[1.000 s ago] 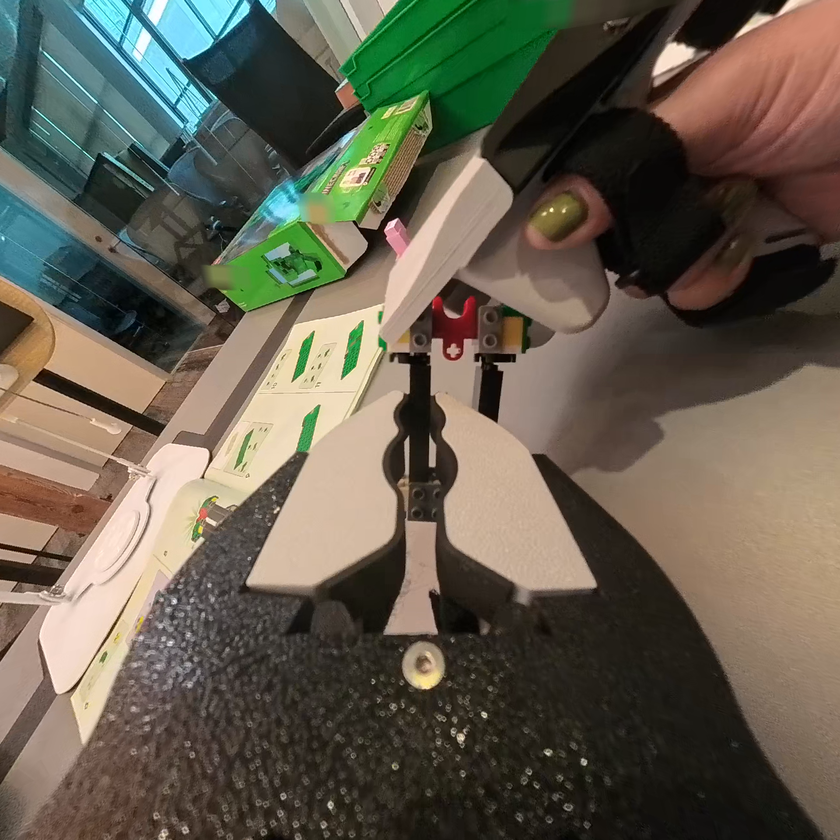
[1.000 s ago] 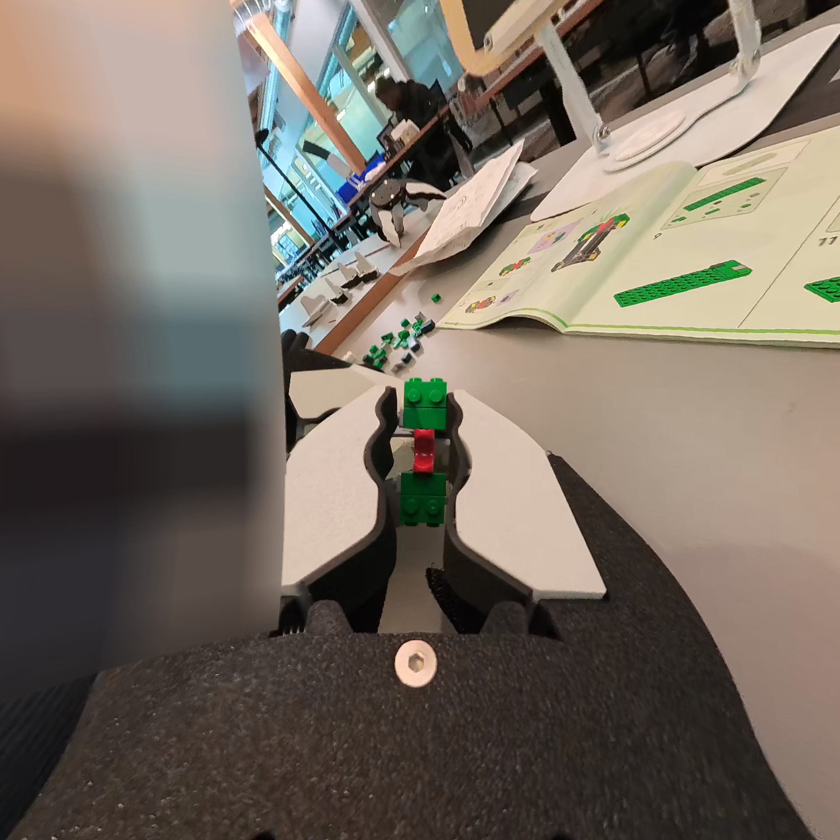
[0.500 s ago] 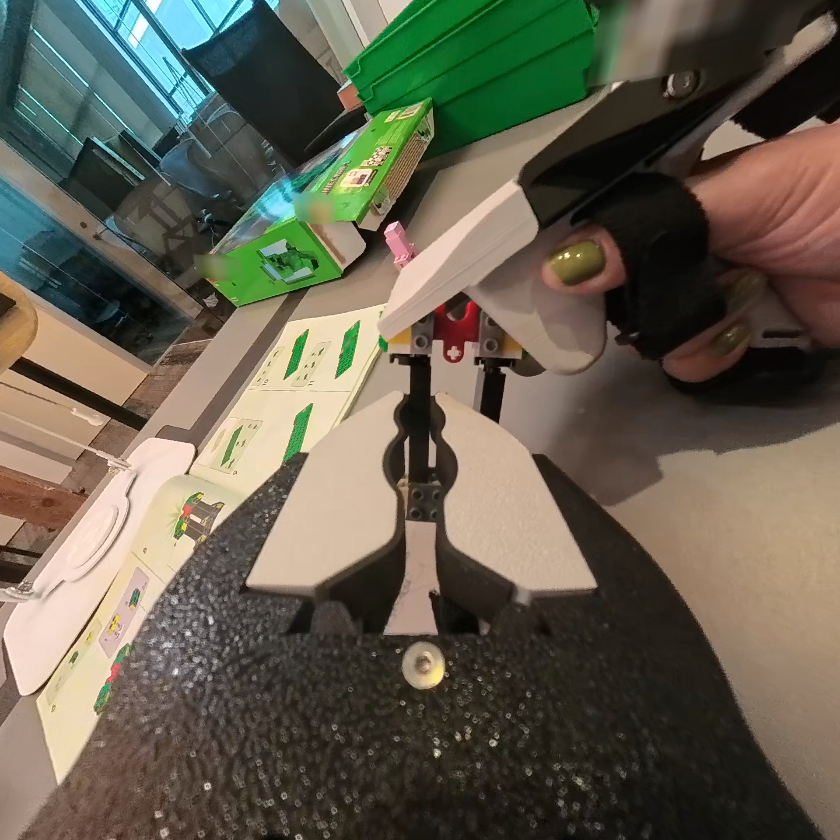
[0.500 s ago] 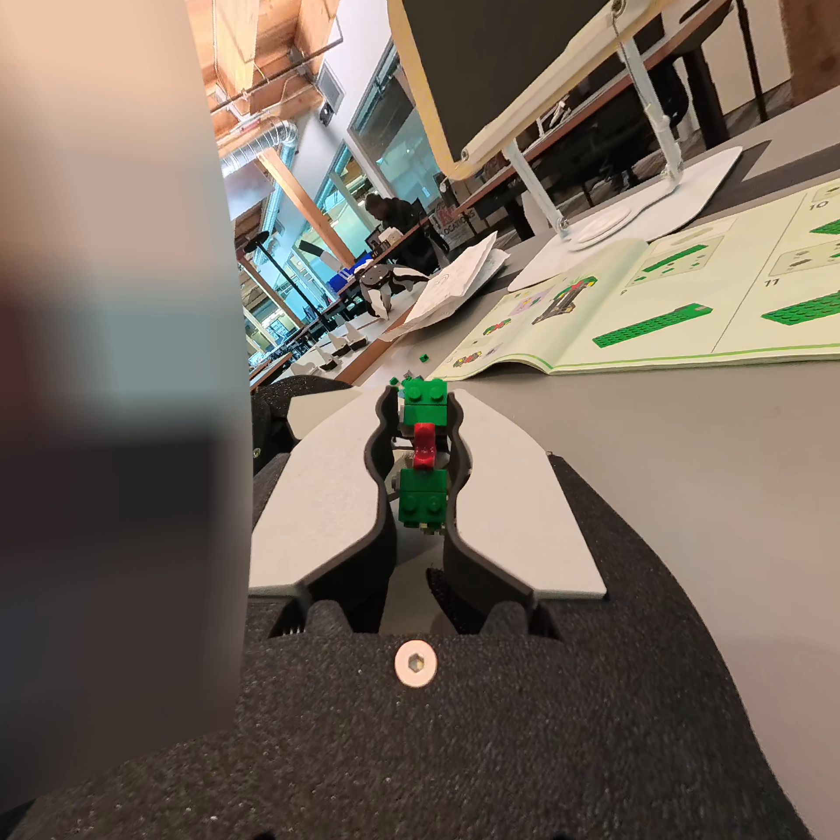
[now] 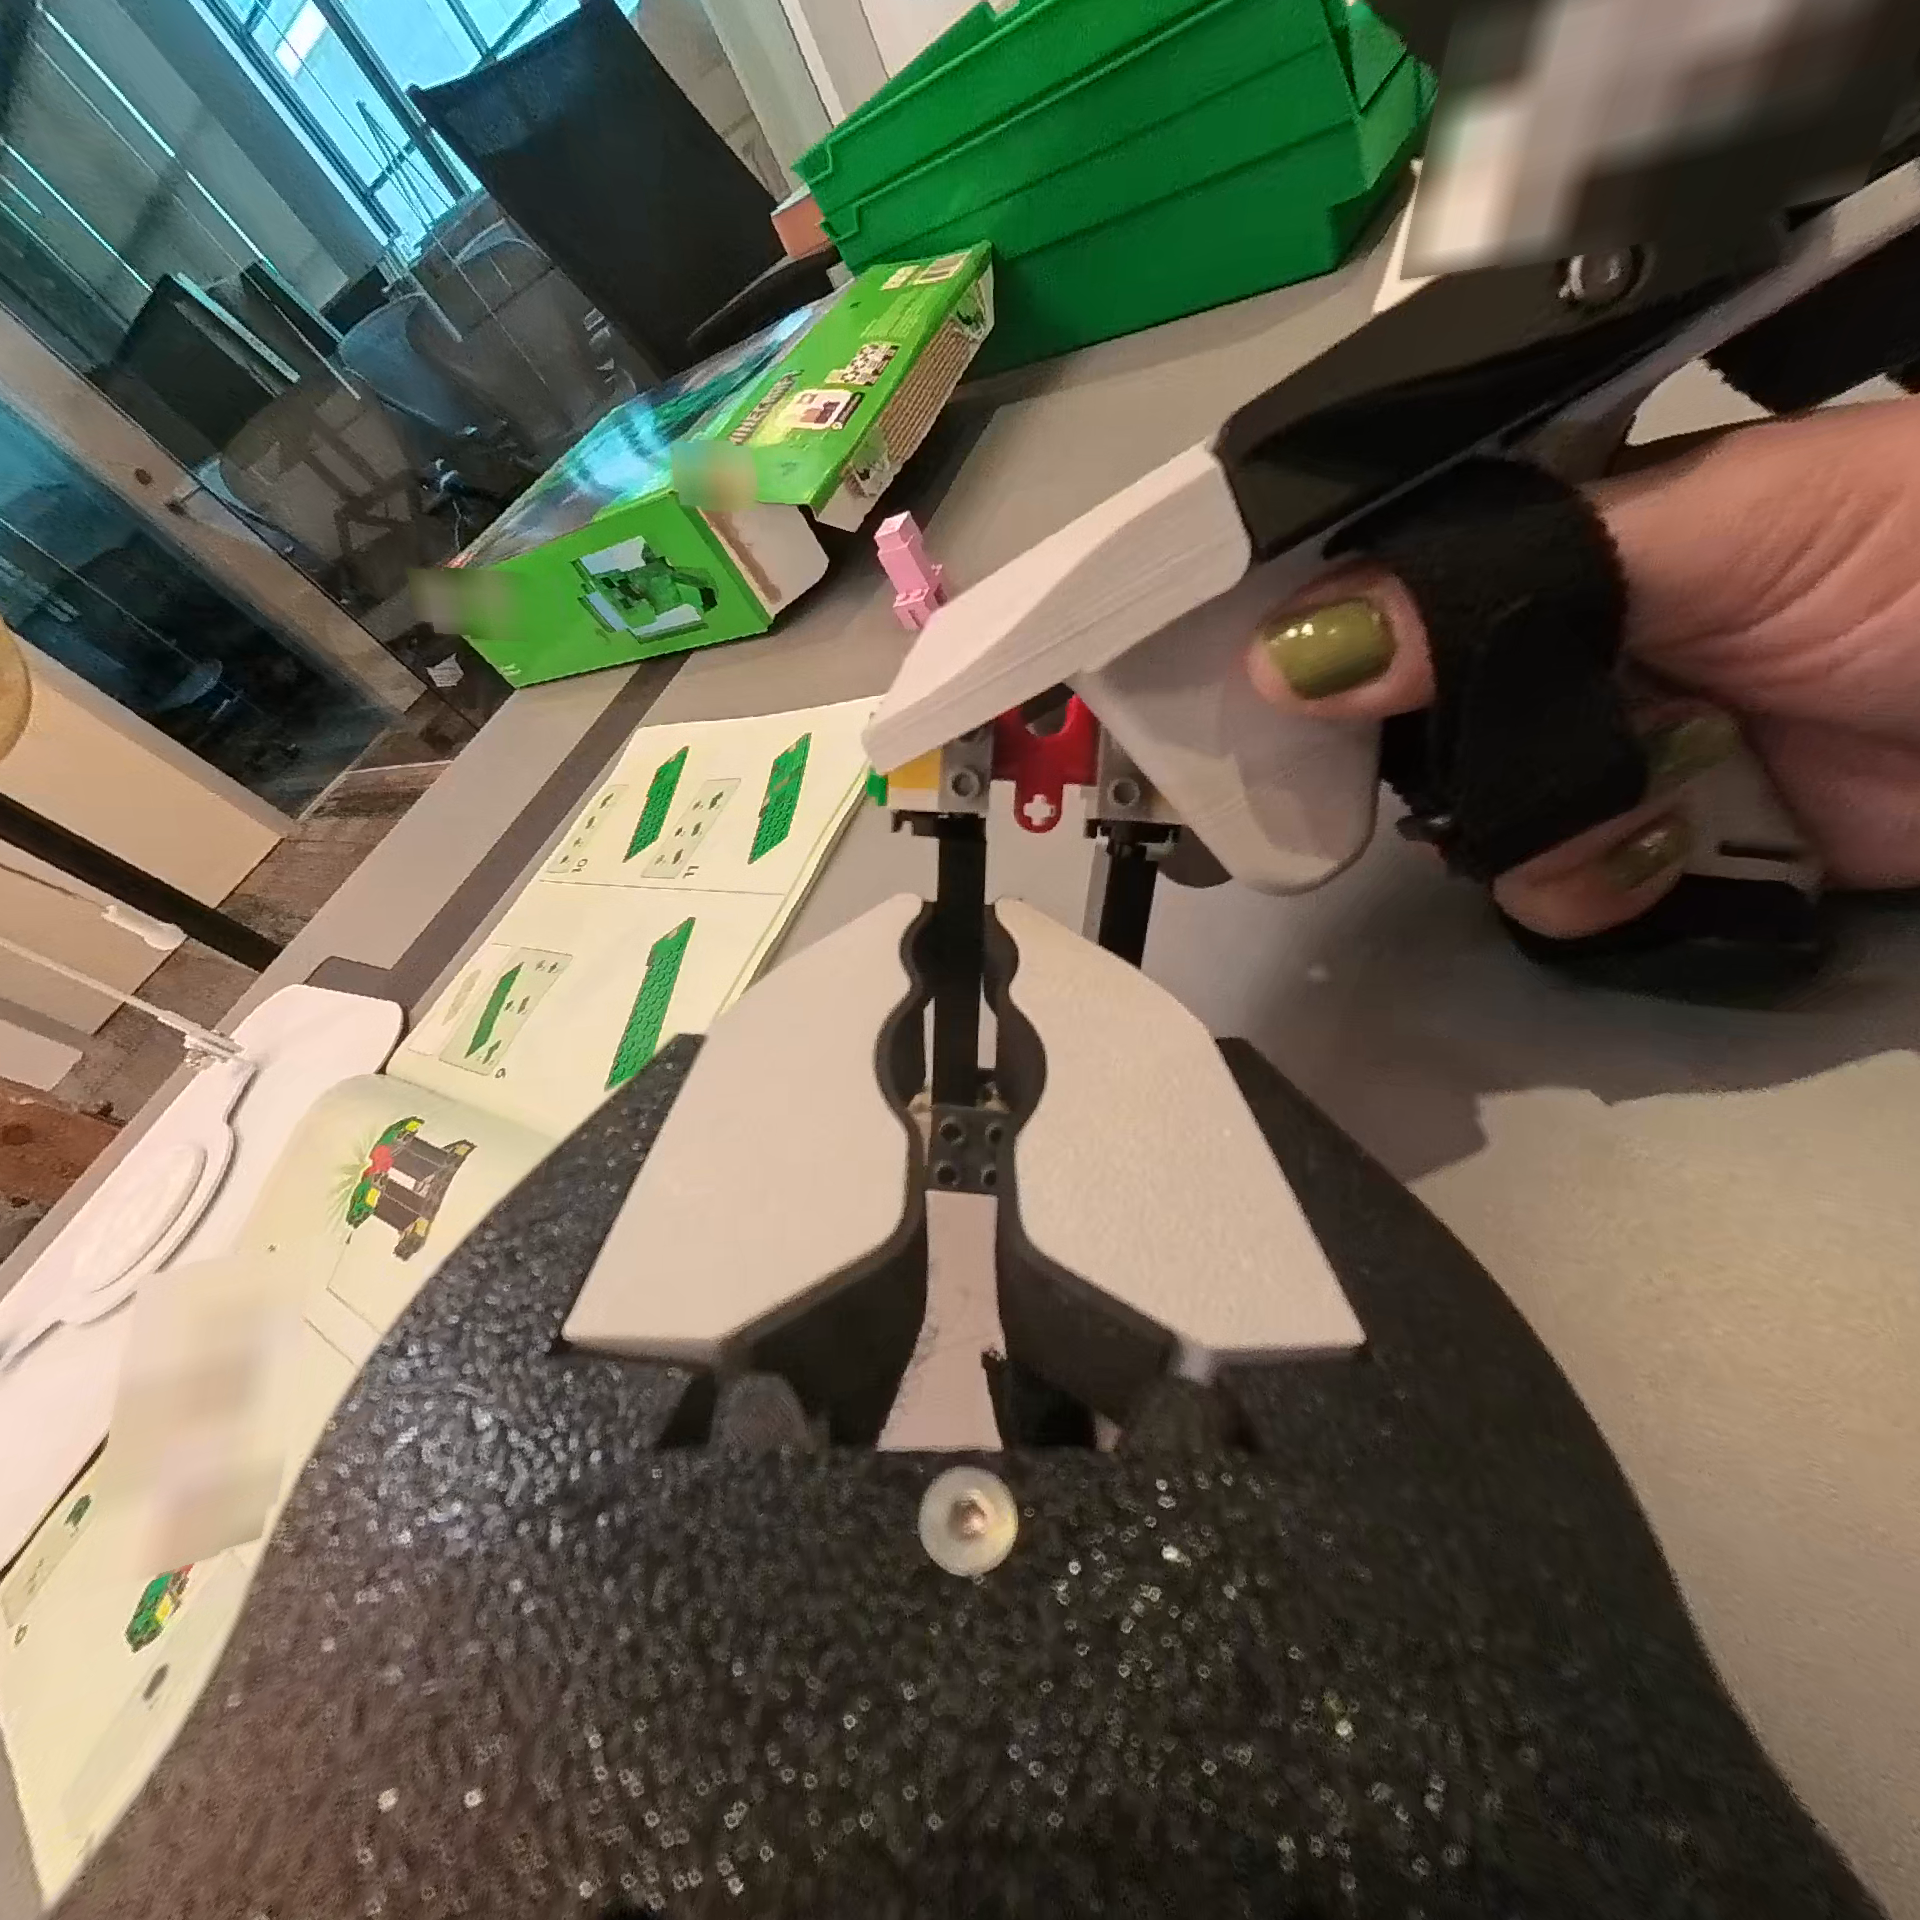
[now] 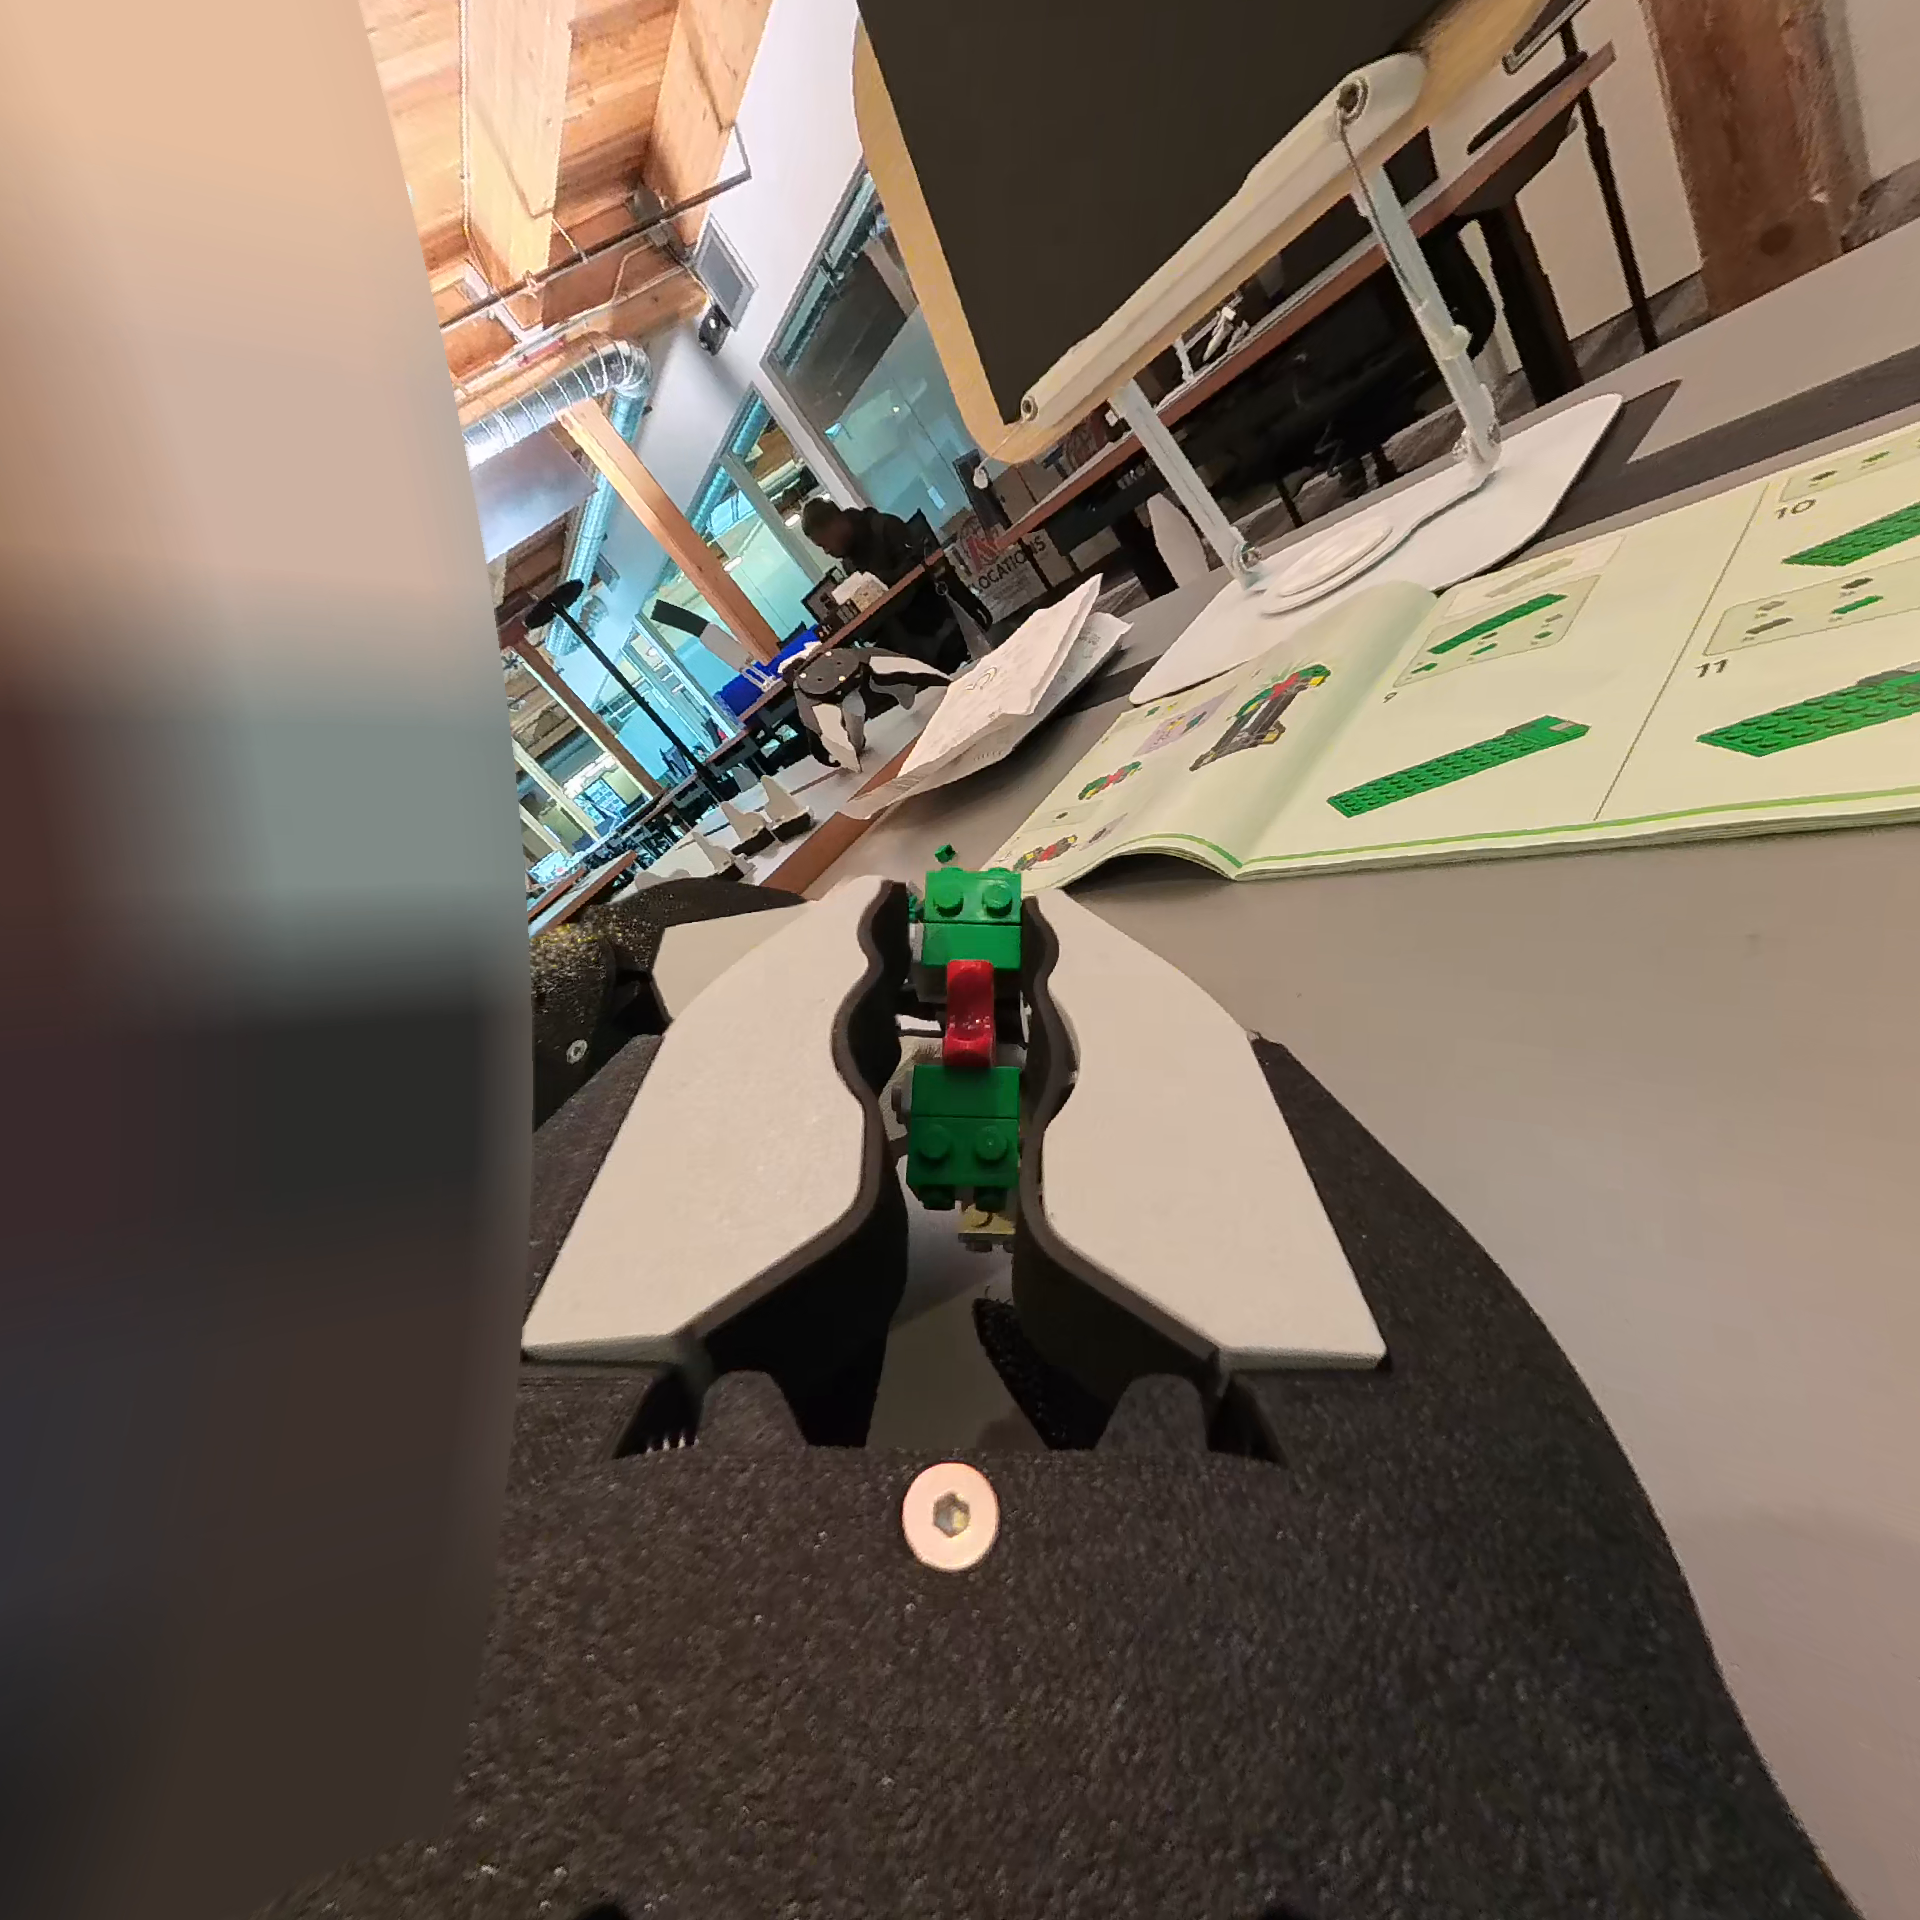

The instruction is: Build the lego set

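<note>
Both grippers hold one small lego build. In the left wrist view my left gripper [image 5: 961,935] is shut on a black post [image 5: 958,966] with a dark grey studded brick [image 5: 966,1148] at its near end. The post runs up to the build's top with a red piece [image 5: 1042,750], where the right gripper's white fingers [image 5: 1049,623] clamp it, held by a gloved hand [image 5: 1662,644]. In the right wrist view my right gripper [image 6: 961,935] is shut on the green bricks [image 6: 966,1138] and the red piece [image 6: 971,1013] of that build.
An open instruction booklet [image 5: 644,862] lies on the grey table [image 5: 1558,1247], also in the right wrist view [image 6: 1507,748]. A green lego box [image 5: 717,499], a pink figure [image 5: 904,566] and green bins [image 5: 1101,156] stand beyond. A white lamp base [image 6: 1382,540] sits past the booklet.
Both grippers keep their hold on the build. The two views have tilted and shifted: the right gripper now sits higher and farther right in the left wrist view, and the booklet lies lower.
</note>
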Demonstrator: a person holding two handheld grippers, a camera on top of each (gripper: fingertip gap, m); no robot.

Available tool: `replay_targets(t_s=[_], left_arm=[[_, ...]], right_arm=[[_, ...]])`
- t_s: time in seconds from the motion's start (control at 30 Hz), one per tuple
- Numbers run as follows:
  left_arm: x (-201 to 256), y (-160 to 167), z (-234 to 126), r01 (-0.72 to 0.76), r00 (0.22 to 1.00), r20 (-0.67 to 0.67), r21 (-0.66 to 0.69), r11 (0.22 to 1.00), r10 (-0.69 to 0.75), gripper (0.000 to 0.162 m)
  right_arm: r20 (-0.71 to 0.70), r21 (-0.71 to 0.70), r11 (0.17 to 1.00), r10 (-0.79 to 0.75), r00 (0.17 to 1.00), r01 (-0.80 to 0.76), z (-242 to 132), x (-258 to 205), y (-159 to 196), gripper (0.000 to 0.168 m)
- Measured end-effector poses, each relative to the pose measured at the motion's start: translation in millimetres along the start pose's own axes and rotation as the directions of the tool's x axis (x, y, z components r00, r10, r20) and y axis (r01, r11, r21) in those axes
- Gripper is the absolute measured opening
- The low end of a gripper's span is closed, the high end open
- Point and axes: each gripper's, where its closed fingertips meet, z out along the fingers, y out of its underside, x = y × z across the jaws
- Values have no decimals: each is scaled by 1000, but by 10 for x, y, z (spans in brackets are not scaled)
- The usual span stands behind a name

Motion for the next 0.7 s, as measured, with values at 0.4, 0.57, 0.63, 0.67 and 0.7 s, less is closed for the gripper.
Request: replay_targets(t_s=[0.4,0.57,0.63,0.67,0.7], left_arm=[[0,-5,6,15,1000,1,7,1000,-15,7],[11,-29,-2,11,1000,-1,20,1000,-11,7],[18,-37,-5,13,1000,-4,24,1000,-13,7],[20,-43,-7,14,1000,-4,28,1000,-14,7],[20,-51,-9,17,1000,-5,32,999,-17,7]], right_arm=[[31,9,999,36,999,-37,6,4,-23,20],[43,24,1000,12,999,-13,-9,-22,-42,21],[49,28,1000,9,999,-10,-16,-29,-48,21],[49,32,999,7,999,-8,-20,-30,-50,23],[52,34,999,3,999,-5,-24,-36,-52,24]])
